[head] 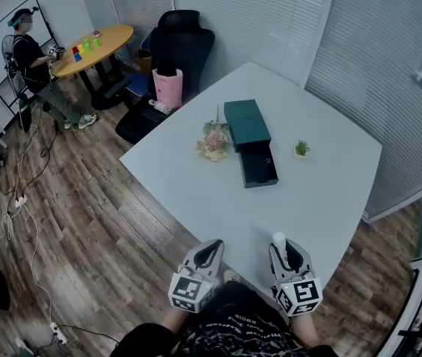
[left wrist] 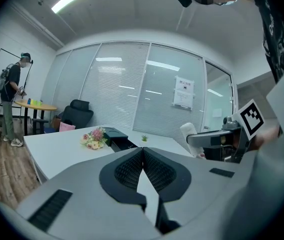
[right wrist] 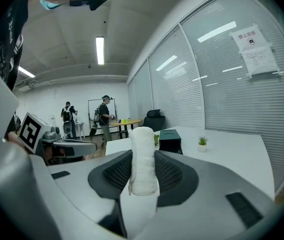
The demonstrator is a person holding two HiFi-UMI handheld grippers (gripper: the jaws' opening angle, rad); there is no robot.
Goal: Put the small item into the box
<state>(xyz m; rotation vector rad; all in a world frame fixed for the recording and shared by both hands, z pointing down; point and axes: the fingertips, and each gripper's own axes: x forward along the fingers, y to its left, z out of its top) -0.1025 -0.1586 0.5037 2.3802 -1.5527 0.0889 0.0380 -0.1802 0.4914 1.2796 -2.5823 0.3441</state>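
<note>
Head view: low in frame, left gripper [head: 211, 247] and right gripper [head: 280, 245] side by side, near the closest corner of the table [head: 196, 188]. Upright in the right one, a white roll [head: 278, 239]. Well apart, mid-table, a dark box [head: 246, 123] with its drawer [head: 260, 166] pulled out, between flowers [head: 214, 141] and a small plant [head: 301, 149].

Left gripper view: jaws pressed together, nothing between.

Right gripper view: clamped on the roll, upright between the pads; box beyond, well apart.

White roll [right wrist: 143, 159]; dark teal box [head: 246, 123]; white table [head: 196, 188]; pink bag [head: 167, 88]; brown wood-grain floor [head: 84, 222].
</note>
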